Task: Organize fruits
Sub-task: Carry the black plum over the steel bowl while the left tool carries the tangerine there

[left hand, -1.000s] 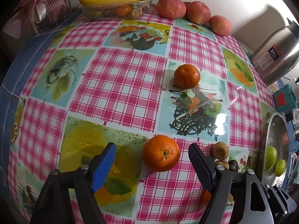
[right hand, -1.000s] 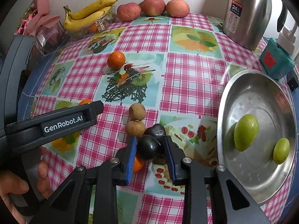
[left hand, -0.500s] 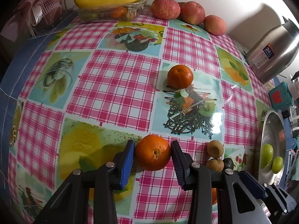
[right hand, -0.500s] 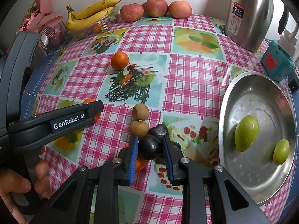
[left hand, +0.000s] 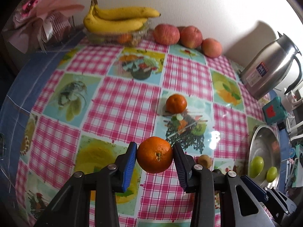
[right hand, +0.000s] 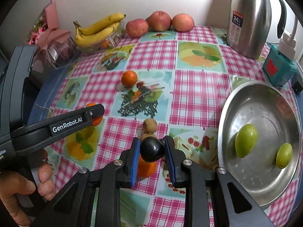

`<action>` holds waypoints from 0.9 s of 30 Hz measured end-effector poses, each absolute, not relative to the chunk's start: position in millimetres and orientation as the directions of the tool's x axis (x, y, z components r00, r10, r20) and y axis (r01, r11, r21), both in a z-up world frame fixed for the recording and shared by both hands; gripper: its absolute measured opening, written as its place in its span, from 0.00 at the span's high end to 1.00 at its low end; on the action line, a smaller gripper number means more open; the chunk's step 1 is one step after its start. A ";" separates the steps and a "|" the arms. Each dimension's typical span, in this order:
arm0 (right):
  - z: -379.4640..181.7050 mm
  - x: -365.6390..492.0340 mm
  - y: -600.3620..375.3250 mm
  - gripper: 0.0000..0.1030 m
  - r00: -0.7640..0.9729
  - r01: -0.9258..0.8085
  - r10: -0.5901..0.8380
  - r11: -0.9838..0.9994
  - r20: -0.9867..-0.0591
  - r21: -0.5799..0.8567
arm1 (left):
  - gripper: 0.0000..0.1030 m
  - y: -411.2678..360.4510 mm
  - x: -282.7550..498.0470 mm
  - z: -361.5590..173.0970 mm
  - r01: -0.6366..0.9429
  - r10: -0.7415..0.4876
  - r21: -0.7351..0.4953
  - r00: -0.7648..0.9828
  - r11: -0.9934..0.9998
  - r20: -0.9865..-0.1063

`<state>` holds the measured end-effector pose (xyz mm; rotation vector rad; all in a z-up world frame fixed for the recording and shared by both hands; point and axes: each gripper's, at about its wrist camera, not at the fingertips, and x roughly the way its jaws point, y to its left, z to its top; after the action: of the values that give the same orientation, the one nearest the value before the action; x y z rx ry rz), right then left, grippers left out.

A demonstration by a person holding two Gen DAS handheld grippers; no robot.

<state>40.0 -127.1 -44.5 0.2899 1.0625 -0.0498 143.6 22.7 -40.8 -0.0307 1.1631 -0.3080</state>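
The left claw (left hand: 154, 156) pinches an orange (left hand: 155, 154) between its blue pads, above the near middle of the worktop (left hand: 121, 102), which wears a pink checked cloth with fruit pictures. The right claw (right hand: 152, 151) is pressed onto a dark round fruit (right hand: 151, 150), toward the near edge. Another orange fruit (right hand: 145, 167) lies on the cloth partly hidden under that claw, and two small brown fruits (right hand: 149, 125) sit just beyond its tips. A second orange (right hand: 129, 78) rests alone near the middle of the worktop. At the right edge a steel dish (right hand: 265, 104) holds two green fruits (right hand: 245, 140), apart from each other. Along the far edge lie bananas (right hand: 98, 28) on a clear tray and three apples (right hand: 160, 21) in a row. A steel flask (right hand: 250, 17) stands in the far right corner, with a teal box (right hand: 278, 70) just beside it.
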 end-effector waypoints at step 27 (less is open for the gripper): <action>-23.9 12.0 -181.3 0.73 0.539 0.313 0.050 0.915 -0.841 0.255 | 0.60 8.6 120.3 -12.3 0.253 -0.185 -0.071 0.462 0.965 -0.868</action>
<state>12.0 -181.3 -23.9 0.4027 0.9964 -0.1615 120.3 8.6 -12.3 0.0717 1.0574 -0.2699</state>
